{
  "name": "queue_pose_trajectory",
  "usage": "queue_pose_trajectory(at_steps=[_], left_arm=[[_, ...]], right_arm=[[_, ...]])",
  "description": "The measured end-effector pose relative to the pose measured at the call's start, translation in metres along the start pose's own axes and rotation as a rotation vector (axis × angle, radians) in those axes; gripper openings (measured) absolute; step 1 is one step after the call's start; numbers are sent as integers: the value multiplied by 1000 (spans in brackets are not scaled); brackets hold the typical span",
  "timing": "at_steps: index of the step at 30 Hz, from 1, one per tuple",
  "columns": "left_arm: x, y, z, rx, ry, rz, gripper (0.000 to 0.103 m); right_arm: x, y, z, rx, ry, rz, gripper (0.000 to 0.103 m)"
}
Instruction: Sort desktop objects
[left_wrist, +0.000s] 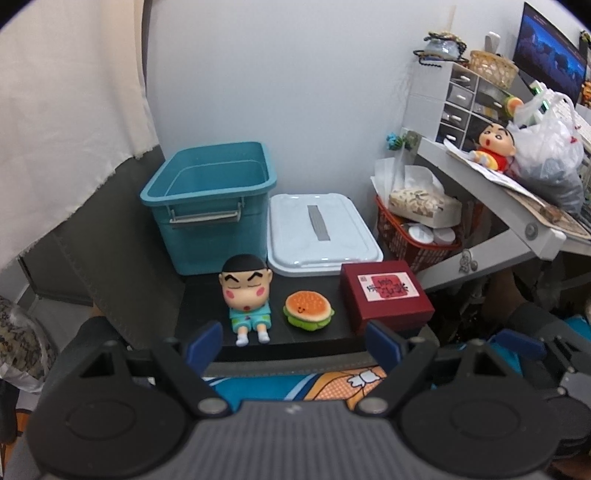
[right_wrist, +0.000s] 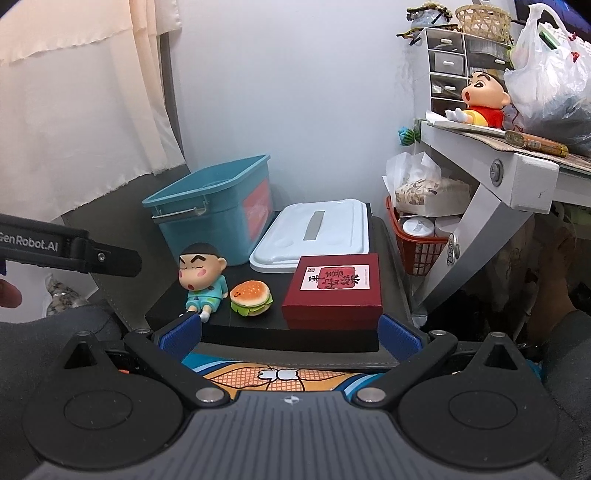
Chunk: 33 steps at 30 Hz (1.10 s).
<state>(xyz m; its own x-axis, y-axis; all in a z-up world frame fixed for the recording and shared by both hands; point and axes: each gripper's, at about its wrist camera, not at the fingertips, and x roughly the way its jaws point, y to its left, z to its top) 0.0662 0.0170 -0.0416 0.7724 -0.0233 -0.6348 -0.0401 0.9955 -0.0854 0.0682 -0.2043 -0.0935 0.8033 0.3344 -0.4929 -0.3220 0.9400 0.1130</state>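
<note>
On a black board (left_wrist: 199, 295) (right_wrist: 166, 314) sit a cartoon boy figure in blue pyjamas (left_wrist: 247, 295) (right_wrist: 201, 284), a toy burger (left_wrist: 308, 310) (right_wrist: 251, 297) and a dark red box (left_wrist: 386, 295) (right_wrist: 334, 290) with a red-and-white label. Behind them stand an empty blue bin (left_wrist: 210, 199) (right_wrist: 214, 206) and its white lid (left_wrist: 321, 232) (right_wrist: 314, 234), lying flat. My left gripper (left_wrist: 293, 347) hangs open just in front of the figure and burger, holding nothing. My right gripper (right_wrist: 290, 332) is open too, in front of the red box.
A red mesh basket (left_wrist: 410, 236) (right_wrist: 417, 247) with tissues and jars stands at the right under a slanted white desk (left_wrist: 517, 206) (right_wrist: 517, 166). On the desk are a second cartoon figure (left_wrist: 495, 144) (right_wrist: 480, 99), a plastic bag and small drawers. A curtain (left_wrist: 66, 110) hangs at the left.
</note>
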Motion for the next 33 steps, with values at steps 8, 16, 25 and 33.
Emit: queue_pose_trajectory(at_steps=[8, 16, 25, 33], left_arm=[[12, 4, 1, -7, 15, -1, 87], [12, 11, 8, -3, 10, 12, 87], [15, 21, 5, -17, 22, 8, 87], [14, 17, 3, -25, 16, 17, 87]], right_arm=[[11, -1, -2, 6, 25, -4, 103], [12, -2, -3, 16, 28, 5, 103], [18, 4, -4, 6, 41, 2, 103], [16, 16, 3, 0, 23, 35, 103]])
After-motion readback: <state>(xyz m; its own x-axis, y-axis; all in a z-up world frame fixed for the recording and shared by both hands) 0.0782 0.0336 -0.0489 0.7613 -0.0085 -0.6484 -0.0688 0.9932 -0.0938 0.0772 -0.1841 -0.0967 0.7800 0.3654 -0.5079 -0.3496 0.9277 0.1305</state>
